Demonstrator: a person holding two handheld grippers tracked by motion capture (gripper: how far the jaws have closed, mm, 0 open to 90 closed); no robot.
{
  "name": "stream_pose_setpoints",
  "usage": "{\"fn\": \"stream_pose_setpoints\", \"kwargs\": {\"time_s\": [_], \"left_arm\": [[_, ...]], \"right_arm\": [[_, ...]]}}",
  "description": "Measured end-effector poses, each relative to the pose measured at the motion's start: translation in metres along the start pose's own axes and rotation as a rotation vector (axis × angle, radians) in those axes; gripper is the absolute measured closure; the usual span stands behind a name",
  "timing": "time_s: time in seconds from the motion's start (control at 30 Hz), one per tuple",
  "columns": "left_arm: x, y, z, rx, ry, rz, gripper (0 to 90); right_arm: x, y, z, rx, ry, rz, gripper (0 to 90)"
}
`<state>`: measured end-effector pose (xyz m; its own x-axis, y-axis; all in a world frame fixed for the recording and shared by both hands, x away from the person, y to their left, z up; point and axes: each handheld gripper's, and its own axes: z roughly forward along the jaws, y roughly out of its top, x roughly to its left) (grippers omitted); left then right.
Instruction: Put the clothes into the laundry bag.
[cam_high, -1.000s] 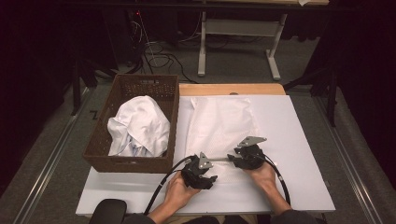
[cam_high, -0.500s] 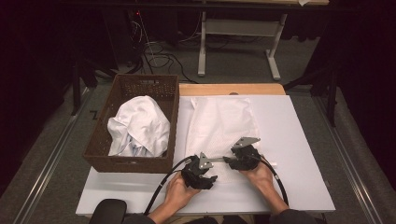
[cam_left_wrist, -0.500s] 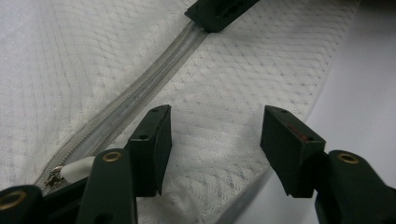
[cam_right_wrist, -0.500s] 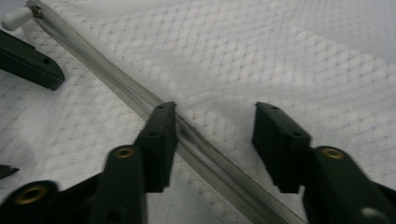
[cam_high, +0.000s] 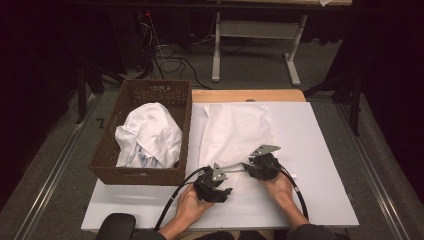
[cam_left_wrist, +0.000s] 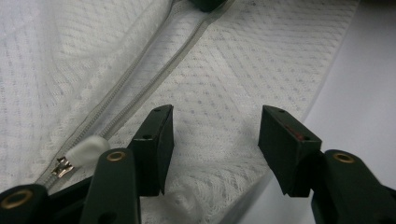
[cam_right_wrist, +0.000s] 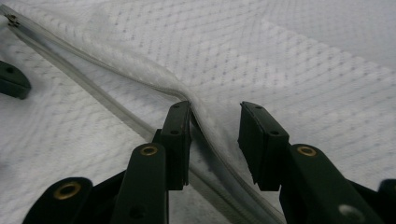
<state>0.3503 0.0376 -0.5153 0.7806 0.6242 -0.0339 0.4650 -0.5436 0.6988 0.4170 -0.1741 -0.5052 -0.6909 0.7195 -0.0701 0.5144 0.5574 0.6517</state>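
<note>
The mesh bag (cam_high: 235, 135) lies flat mid-table toward the near edge, both tongs at its near end: left gripper (cam_left_wrist: 215, 140) released over mesh, right gripper (cam_right_wrist: 215, 140), just closing, straddling a raised zipper fold (cam_right_wrist: 205, 121) unclamped, its far jaw touching the fold.

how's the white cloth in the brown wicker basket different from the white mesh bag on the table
The white cloth lies crumpled in a heap inside the brown wicker basket; the white mesh bag lies spread flat on the white table. The cloth looks smooth and plain, while the bag has a dotted mesh weave and a grey zipper. Both are white fabric.
</note>
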Motion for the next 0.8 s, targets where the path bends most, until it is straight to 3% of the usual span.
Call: {"fn": "stream_pose_setpoints", "kwargs": {"time_s": [0.1,0.2,0.27,0.37,0.43,0.47,0.5,0.53,0.63,0.67,0.77,0.8], "left_arm": [[0.0,0.0,0.0,-0.001,0.003,0.001,46.5],[0.001,0.0,-0.001,-0.001,0.011,-0.001,49.9],[0.001,0.0,-0.001,-0.001,0.017,-0.003,51.2],[0.0,0.0,-0.001,-0.003,0.031,-0.002,60.5],[0.0,-0.001,-0.001,-0.007,0.032,-0.002,64.5],[0.0,0.0,-0.001,-0.007,0.027,0.003,67.4],[0.0,0.0,-0.001,-0.007,0.027,0.003,68.0],[0.0,-0.001,-0.001,-0.004,0.028,0.01,69.6],[0.001,0.0,-0.002,0.0,0.029,0.019,76.7],[0.001,0.001,-0.003,0.011,0.03,0.026,81.0],[0.004,0.003,-0.004,0.022,0.02,0.029,88.3],[0.008,0.003,-0.004,0.023,0.002,0.012,88.9]], "right_arm": [[-0.004,0.0,0.0,0.0,0.01,0.026,64.8],[-0.001,0.0,0.0,0.007,-0.01,-0.022,61.4],[-0.001,0.0,0.0,0.008,-0.011,-0.021,60.8],[-0.003,0.001,0.001,0.015,-0.006,-0.021,62.0],[-0.003,0.003,0.002,0.029,-0.01,-0.006,67.1],[-0.002,0.006,0.004,0.033,-0.028,-0.01,74.0],[-0.002,0.006,0.004,0.033,-0.028,-0.01,74.0],[-0.003,0.007,0.005,0.028,-0.031,-0.023,79.4],[-0.003,0.009,0.006,0.037,-0.041,-0.04,82.6],[0.0,0.012,0.005,0.054,-0.061,-0.056,88.5],[0.003,0.017,0.006,0.087,-0.087,-0.083,88.8],[0.004,0.024,0.004,0.125,-0.102,-0.117,89.0]]}}
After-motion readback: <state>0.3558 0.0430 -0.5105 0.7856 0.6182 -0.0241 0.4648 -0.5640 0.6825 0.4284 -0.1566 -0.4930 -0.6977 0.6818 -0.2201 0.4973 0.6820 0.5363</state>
